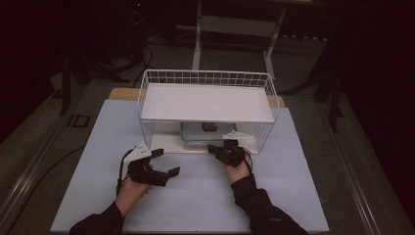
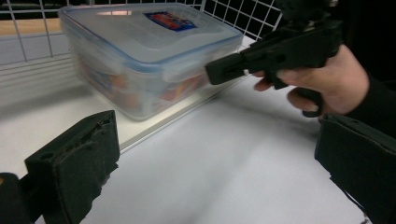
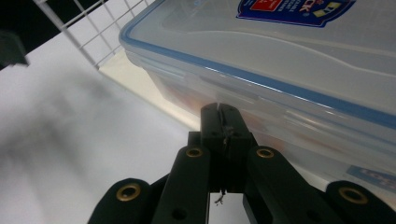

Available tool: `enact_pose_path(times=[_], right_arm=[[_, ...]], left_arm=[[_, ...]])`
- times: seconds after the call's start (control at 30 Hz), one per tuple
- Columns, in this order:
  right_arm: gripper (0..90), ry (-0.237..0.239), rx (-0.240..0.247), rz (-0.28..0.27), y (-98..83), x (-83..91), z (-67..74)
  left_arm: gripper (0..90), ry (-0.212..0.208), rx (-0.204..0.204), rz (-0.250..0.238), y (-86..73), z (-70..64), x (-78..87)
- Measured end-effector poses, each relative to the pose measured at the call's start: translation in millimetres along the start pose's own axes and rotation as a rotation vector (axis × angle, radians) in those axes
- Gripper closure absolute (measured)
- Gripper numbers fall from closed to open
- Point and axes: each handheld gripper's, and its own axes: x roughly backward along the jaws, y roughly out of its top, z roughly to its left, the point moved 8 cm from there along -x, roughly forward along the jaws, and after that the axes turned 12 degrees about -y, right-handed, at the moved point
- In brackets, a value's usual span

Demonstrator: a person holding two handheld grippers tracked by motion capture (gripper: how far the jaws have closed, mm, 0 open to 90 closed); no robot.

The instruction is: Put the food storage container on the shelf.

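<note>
From above, a clear plastic food box sits on the lower level of a white wire shelf at the table's 12 o'clock, not yet drawn out. The right gripper, jaws pressed together, noses its front edge; the left gripper waits at 9 o'clock, jaws spread.

Left gripper view: the box lies ahead, the right gripper at its 3 o'clock corner.

Right gripper view: the closed jaws meet the lid's front latch; the pull-out looks barely begun.

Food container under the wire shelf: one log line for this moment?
right gripper: shut, tips at food container front | left gripper: open, empty | wire shelf
</note>
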Motion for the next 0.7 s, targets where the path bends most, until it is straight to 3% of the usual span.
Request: enact_pose_path(times=[0.23, 0.43, 0.5, 0.57, 0.7], right_arm=[[89.4, -0.015, -0.001, -0.009, 10.0, -15.1, -0.6], [88.9, -0.019, 0.027, -0.005, 12.4, -21.0, 1.7], [85.5, -0.002, 0.009, -0.003, 11.4, -18.9, 5.2], [81.8, 0.002, 0.032, -0.005, 10.0, -16.3, 9.4], [65.7, 0.004, 0.029, -0.023, 6.9, -4.6, 13.5]], left_arm=[[0.0, 0.004, -0.002, 0.003, -1.2, 1.3, 1.4], [0.0, 0.001, -0.010, 0.008, -1.6, 0.2, 1.4], [0.0, 0.000, -0.011, 0.003, -1.1, -0.7, 1.5], [0.0, 0.000, -0.018, 0.003, -0.2, -1.4, 2.0], [0.0, -0.015, -0.017, -0.003, 1.4, -4.3, 2.7]])
